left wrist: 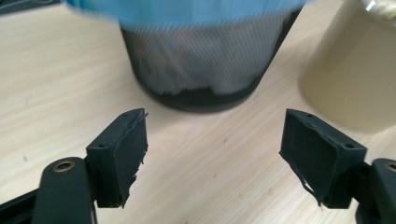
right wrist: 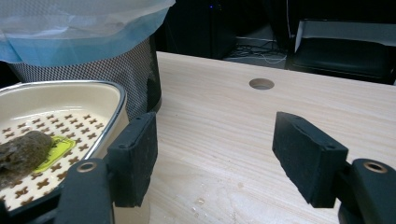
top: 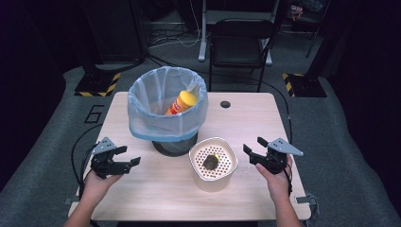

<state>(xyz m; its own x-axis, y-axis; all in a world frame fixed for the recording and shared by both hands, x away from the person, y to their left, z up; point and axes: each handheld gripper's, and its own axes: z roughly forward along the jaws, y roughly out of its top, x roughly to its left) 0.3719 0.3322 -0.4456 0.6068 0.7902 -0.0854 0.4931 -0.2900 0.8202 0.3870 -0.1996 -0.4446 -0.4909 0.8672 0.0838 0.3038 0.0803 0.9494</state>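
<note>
A black mesh bin [top: 175, 145] lined with a pale blue bag [top: 161, 124] stands at the table's middle back, with a yellow-orange bottle [top: 182, 102] leaning inside. Right of it sits a cream strainer bowl [top: 213, 140] holding a brown lump [top: 211, 161] on a yellow-green scrap. My left gripper [top: 132, 155] hovers low at the front left, open and empty, and points at the bin's base [left wrist: 201, 60], with the bowl's wall [left wrist: 355, 70] to its right. My right gripper [top: 252, 144] is open and empty just right of the bowl [right wrist: 112, 91], beside the lump [right wrist: 21, 149].
A round cable hole [top: 225, 104] lies in the tabletop behind the bowl. A few pale crumbs [top: 243, 169] lie near my right gripper. A dark chair [top: 241, 45] stands beyond the table's far edge. Bare wood stretches along the front and far right.
</note>
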